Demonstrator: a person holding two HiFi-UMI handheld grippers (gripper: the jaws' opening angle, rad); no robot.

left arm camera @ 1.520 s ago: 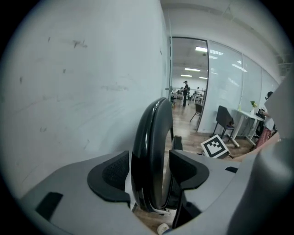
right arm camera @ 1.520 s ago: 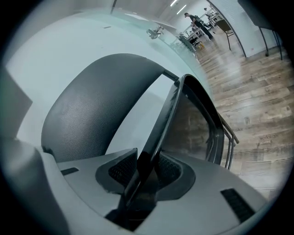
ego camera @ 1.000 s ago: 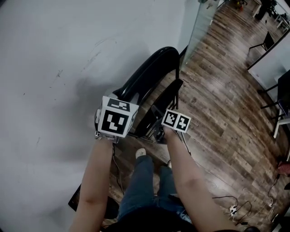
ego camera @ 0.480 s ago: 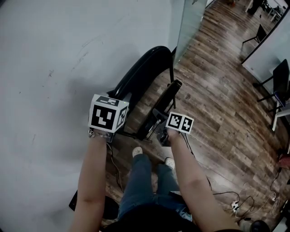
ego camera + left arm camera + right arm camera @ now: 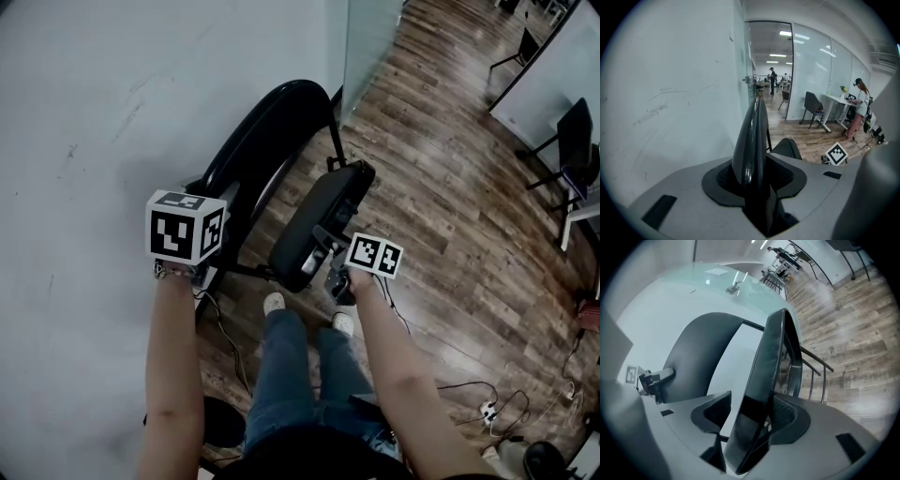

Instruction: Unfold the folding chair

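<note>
Wood floor [image 5: 450, 187], white wall [image 5: 75, 94]. Seat [image 5: 314, 225] swung further from backrest [image 5: 267, 131] than second ago: unfold part-done. Left claw [image 5: 757, 180] pinches backrest; right claw [image 5: 752, 418] just widened, seat loose between jaws.

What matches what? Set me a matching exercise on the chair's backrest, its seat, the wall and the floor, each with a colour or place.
1 backrest
2 seat
3 wall
4 floor

A brown wood planks
B white, scuffed
C black, curved, next to the wall
D black, tilted up, on the open-floor side

Pairs: 1-C, 2-D, 3-B, 4-A
</note>
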